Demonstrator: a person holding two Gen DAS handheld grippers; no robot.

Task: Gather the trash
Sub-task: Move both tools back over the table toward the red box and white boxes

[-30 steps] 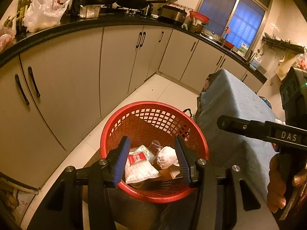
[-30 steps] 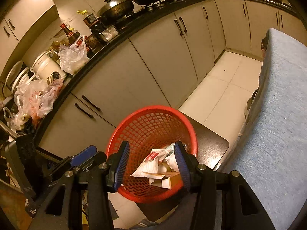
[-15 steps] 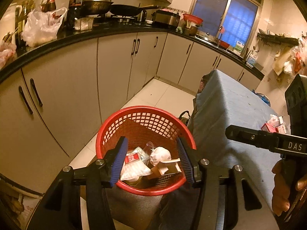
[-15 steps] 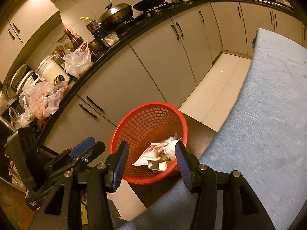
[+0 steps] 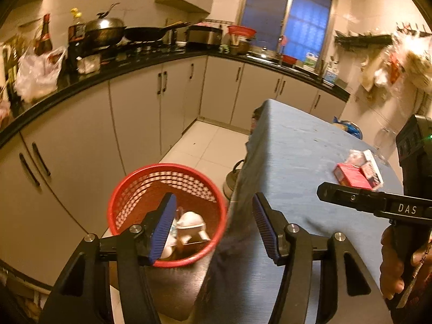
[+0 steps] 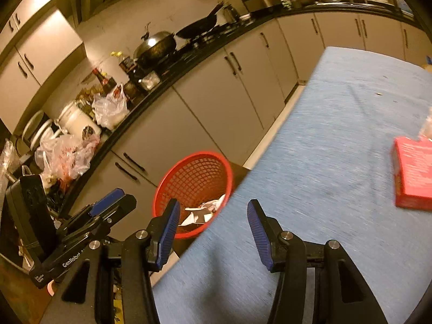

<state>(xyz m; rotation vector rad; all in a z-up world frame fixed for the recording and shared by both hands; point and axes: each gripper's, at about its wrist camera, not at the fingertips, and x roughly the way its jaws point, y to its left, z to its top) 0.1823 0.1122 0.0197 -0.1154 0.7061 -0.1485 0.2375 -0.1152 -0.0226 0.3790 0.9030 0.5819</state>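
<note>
Trash: red carton [image 5: 352, 178] and wrappers on blue-clothed table [image 5: 297, 162]; earlier pieces in red basket [image 5: 167, 213] beside it. Left gripper [image 5: 213, 226] and right gripper [image 6: 213, 232]: spread, empty. Step: between items. Next: reach carton, close squarely.

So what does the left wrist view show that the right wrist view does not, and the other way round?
Only the left wrist view shows the blue window, the crumpled white trash deep in the basket and the small packets behind the box. Only the right wrist view shows the white rice cooker. Both show the red plastic mesh basket, the blue tablecloth, the flat red box and both open grippers, left and right.
</note>
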